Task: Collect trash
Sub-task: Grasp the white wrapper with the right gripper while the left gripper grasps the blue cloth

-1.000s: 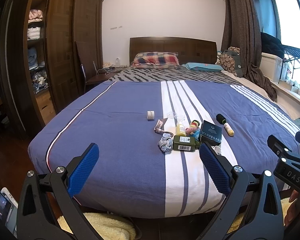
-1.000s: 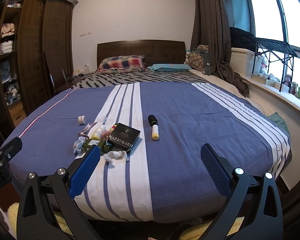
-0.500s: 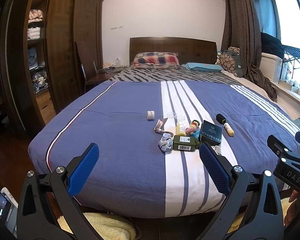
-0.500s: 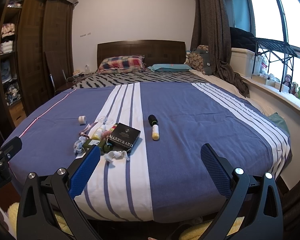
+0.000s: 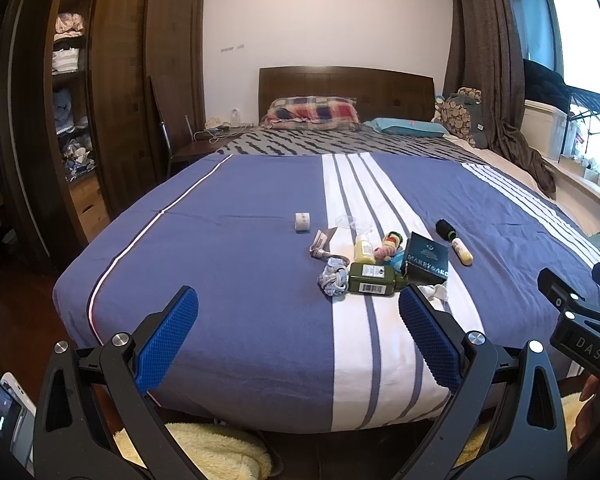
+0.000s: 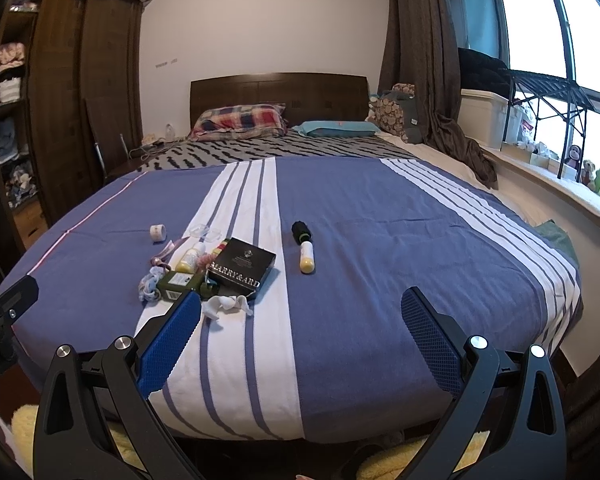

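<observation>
Blue striped bed (image 5: 235, 248) holds a litter pile near its foot edge: green bottle (image 5: 374, 279), dark box (image 6: 241, 266). Both my grippers' jaws gape, empty.

The right gripper's blue pad (image 6: 171, 343) hides part of the green bottle (image 6: 176, 283); the dark box (image 5: 427, 262) covers the items behind it, and a hand (image 5: 588, 412) is cropped at the frame edge.
</observation>
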The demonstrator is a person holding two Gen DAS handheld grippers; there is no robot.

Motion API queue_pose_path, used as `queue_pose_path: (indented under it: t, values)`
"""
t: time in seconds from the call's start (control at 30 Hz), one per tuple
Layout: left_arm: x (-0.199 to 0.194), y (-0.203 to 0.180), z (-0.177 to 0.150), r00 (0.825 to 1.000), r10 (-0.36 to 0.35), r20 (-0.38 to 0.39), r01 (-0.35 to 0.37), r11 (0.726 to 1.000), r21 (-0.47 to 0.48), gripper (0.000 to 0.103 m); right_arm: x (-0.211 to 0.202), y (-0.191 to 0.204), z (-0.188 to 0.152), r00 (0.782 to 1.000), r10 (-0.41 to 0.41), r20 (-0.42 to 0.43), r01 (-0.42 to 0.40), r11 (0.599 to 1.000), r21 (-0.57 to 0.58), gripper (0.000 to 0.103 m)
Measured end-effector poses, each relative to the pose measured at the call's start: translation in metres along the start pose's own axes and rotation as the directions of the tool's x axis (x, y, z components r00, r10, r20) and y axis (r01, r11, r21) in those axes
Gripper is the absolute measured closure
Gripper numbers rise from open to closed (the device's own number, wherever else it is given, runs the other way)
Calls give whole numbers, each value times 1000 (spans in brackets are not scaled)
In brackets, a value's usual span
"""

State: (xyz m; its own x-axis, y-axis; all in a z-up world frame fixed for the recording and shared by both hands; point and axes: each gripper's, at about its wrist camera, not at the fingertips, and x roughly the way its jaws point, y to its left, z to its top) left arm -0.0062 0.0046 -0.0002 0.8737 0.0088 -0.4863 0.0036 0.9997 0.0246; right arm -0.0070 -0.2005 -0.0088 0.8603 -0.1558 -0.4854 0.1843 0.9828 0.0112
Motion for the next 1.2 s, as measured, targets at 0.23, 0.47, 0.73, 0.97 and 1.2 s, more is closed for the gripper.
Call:
queue_pose_path:
  t: [0.23,0.47,0.73,0.97,1.2]
  values:
    - [29,8,-4,999,12,-51,-13,1000,-7,8,25,-5,-6,998,38,-43,-36,999,26,3]
    - [62,15,-10,993,-41,-108,40,999,-20,8,66,2,-16,988,90,-122,-84,995,52,3]
    - [99,39,-13,986,-5,-167,-4,999,-53,8,116,29,-31,964,169,-205,-163,986,46,3]
    - [126,43,-16,979,-1,-203,-3,1000,-18,8,152,54,-40,948,197,-250,-201,979,7,8]
    - [149,33,-20,972,-78,-223,79,997,-6,8,168,53,-39,958,170,-230,-181,983,-25,45]
